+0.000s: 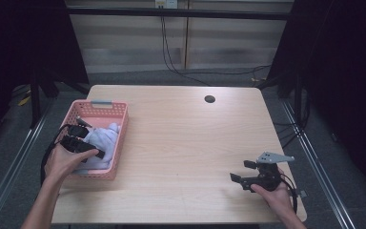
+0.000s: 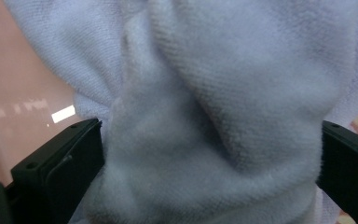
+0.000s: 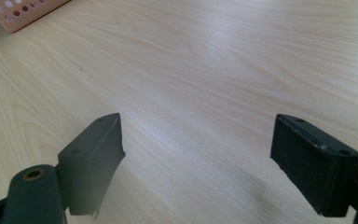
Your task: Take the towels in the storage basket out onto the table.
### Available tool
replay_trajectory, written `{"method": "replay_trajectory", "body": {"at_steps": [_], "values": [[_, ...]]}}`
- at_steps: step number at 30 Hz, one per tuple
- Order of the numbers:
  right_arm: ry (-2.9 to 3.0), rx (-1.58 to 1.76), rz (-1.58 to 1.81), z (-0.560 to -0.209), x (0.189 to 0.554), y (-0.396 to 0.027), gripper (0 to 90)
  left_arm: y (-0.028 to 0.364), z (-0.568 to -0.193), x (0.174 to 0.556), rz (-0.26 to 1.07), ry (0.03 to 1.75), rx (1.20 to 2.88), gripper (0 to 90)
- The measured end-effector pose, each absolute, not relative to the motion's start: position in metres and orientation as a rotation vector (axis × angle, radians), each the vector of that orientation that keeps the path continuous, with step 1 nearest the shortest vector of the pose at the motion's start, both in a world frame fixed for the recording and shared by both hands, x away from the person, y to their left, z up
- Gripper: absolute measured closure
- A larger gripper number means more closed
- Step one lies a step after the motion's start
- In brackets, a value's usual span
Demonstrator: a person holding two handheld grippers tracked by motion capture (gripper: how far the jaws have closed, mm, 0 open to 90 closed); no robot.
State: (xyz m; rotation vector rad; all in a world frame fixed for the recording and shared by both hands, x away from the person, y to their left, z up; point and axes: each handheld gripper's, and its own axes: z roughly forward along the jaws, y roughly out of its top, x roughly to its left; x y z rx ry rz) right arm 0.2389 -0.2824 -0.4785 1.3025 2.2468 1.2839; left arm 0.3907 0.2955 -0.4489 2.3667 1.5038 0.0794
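A pale lavender towel [image 1: 106, 137] lies bunched inside a pink perforated basket [image 1: 122, 129] at the table's left side. My left gripper [image 1: 89, 137] reaches down into the basket, held by a hand. In the left gripper view the towel [image 2: 223, 93] bulges between the two black jaws, which stand wide apart on either side of it; my left gripper [image 2: 209, 140] is open. The basket's pink floor [image 2: 18, 70] shows beside the cloth. My right gripper [image 1: 243, 171] hovers low over bare wood near the front right, open with nothing between its fingers [image 3: 198, 135].
The light wooden table [image 1: 186, 138] has a round cable hole [image 1: 209, 99] near its far edge. A corner of the basket [image 3: 18, 11] shows at the top left of the right gripper view. Cables run along the floor beyond the table.
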Motion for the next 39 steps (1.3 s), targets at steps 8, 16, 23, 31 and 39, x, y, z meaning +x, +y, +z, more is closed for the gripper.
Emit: {"method": "replay_trajectory", "body": {"at_steps": [8, 16, 23, 31, 39], "values": [[2.261, 1.291, 1.282, -0.479, 0.239, -0.281, 17.9, 0.286, -0.459, 0.401, 0.044, 1.535, 2.446, 0.0], [2.280, 1.274, 1.266, -0.479, 0.238, -0.279, 18.3, 0.285, -0.466, 0.409, -0.021, 1.592, 2.458, 3.4], [2.293, 1.272, 1.264, -0.479, 0.238, -0.279, 18.6, 0.286, -0.464, 0.411, -0.050, 1.598, 2.449, 19.9], [2.296, 1.263, 1.260, -0.479, 0.238, -0.279, 19.0, 0.287, -0.461, 0.407, -0.056, 1.562, 2.423, 36.8], [2.299, 1.283, 1.259, -0.480, 0.239, -0.276, 19.7, 0.286, -0.457, 0.411, -0.108, 1.562, 2.436, 46.9]]}}
